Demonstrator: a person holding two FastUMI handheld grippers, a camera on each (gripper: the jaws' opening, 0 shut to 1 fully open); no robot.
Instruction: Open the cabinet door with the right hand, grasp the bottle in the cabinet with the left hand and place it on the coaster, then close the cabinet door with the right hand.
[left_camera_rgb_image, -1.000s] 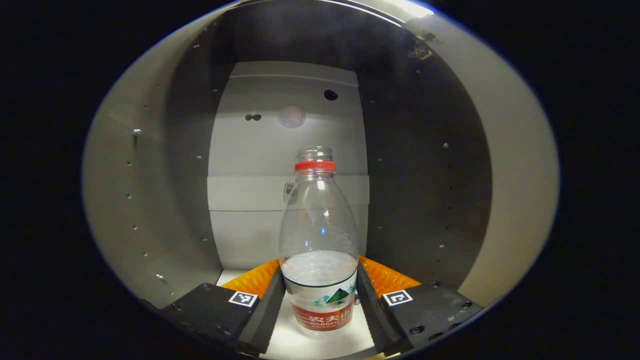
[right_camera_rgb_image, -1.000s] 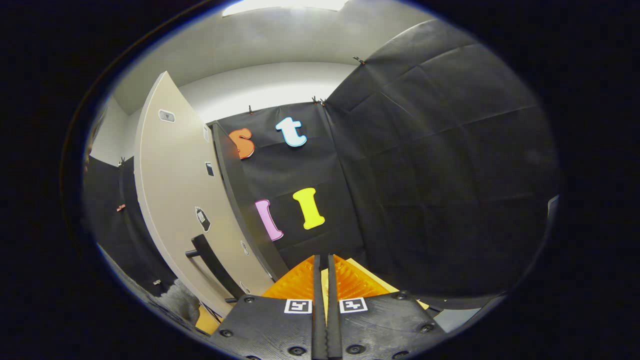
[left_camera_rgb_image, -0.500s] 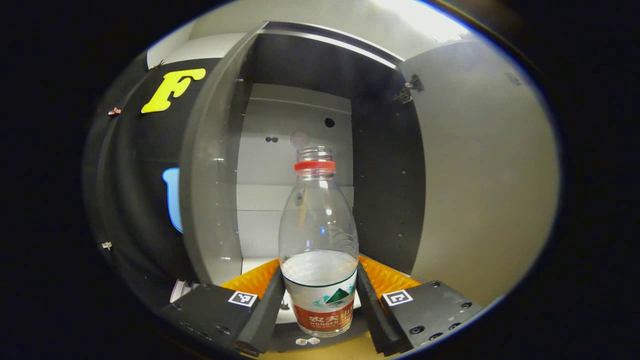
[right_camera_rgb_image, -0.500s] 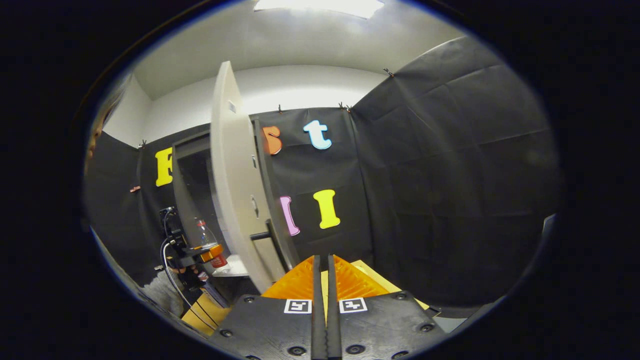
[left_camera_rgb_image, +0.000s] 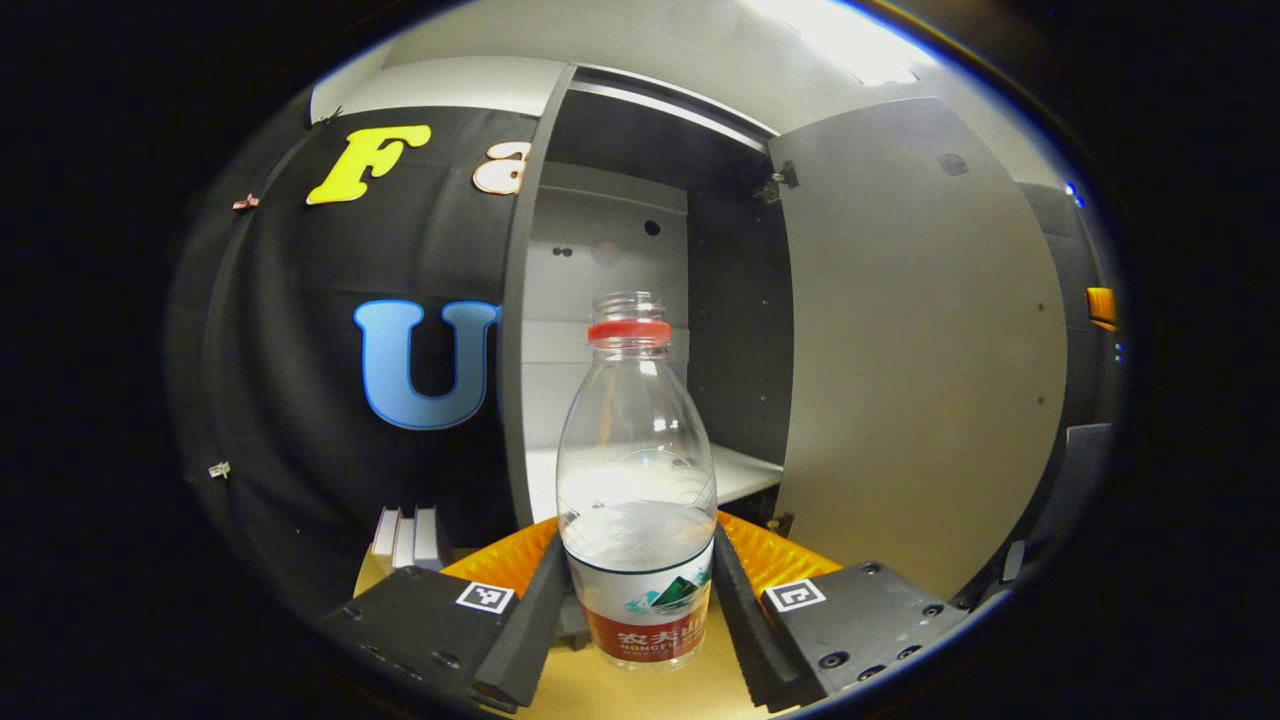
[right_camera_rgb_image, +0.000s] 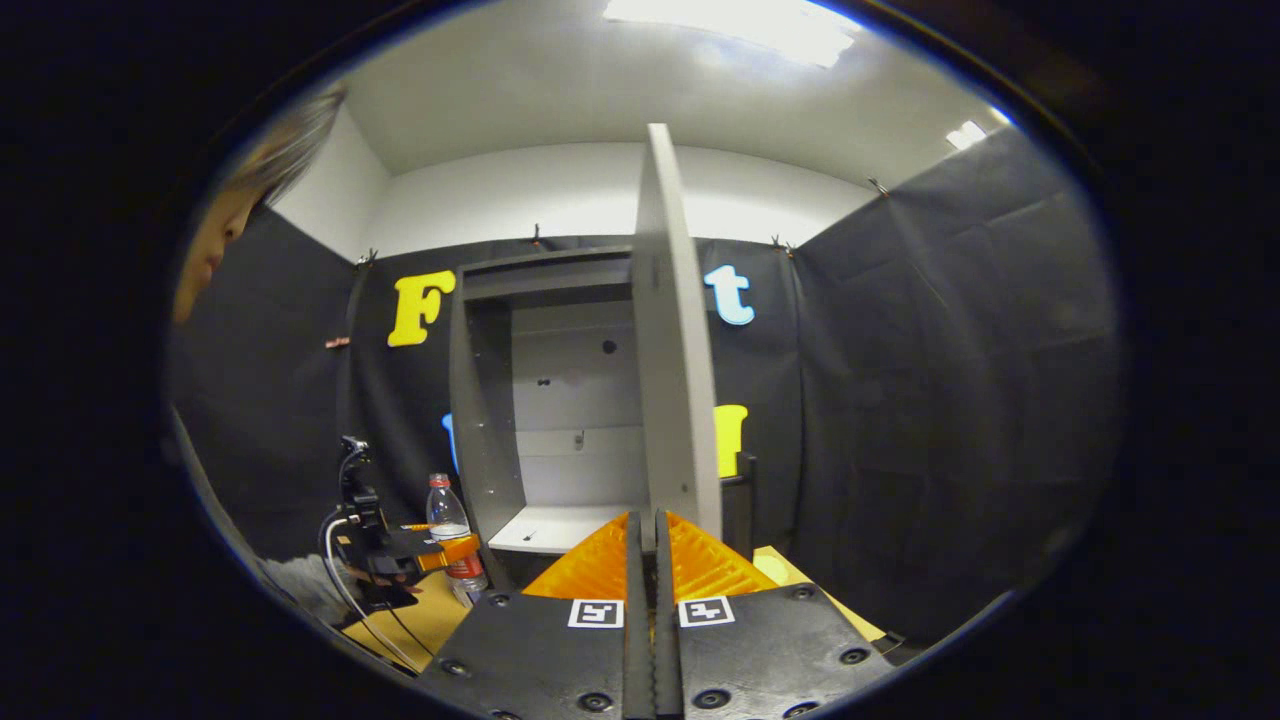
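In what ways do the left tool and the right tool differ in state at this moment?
The left tool is spread wide, both fingers pressing on the bottle; the right tool is shut with nothing between its fingers. The left tool points toward the open cabinet, while the right tool faces the edge of the cabinet door. Neither touches the door.

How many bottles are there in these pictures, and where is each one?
1. The bottle stands upright in the left claw, out in front of the open cabinet; the right gripper view shows this same bottle. The door may hide others.
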